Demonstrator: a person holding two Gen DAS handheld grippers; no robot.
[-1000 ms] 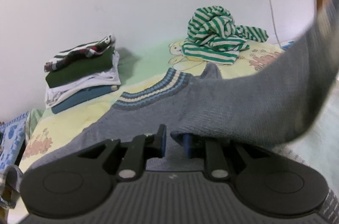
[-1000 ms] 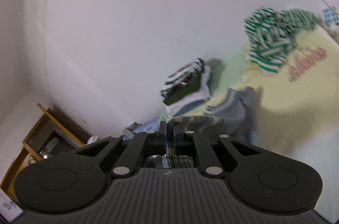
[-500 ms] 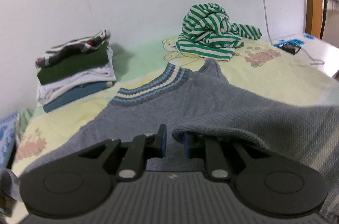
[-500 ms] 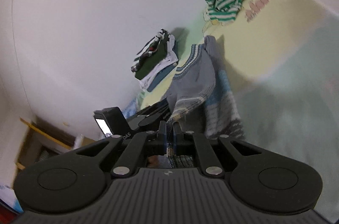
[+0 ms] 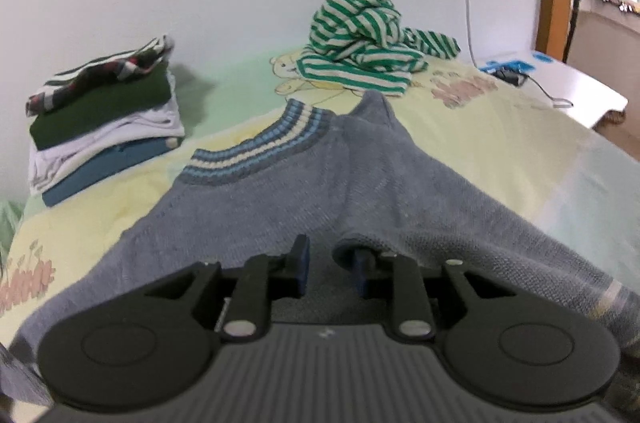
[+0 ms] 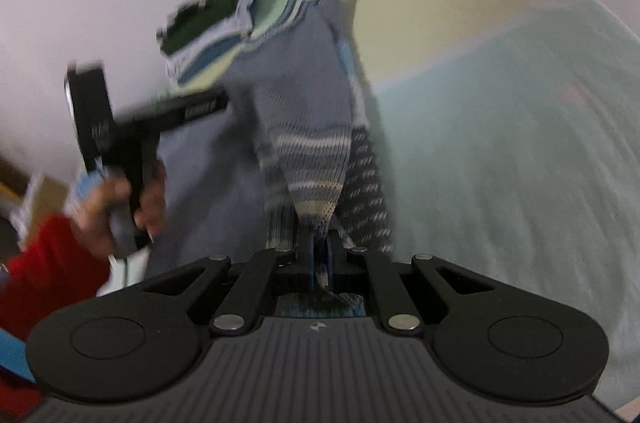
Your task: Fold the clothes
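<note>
Right wrist view blurred: right gripper (image 6: 320,255) fingers clamped on sweater (image 6: 308,143) cuff.

Cartoon-print bedsheet (image 5: 500,143), perhaps white shelf (image 5: 576,91)

Opening left gripper (image 5: 327,265) jaws with knit draped over one finger; keeping right gripper (image 6: 321,255) pinched tight, pointing downward.
</note>
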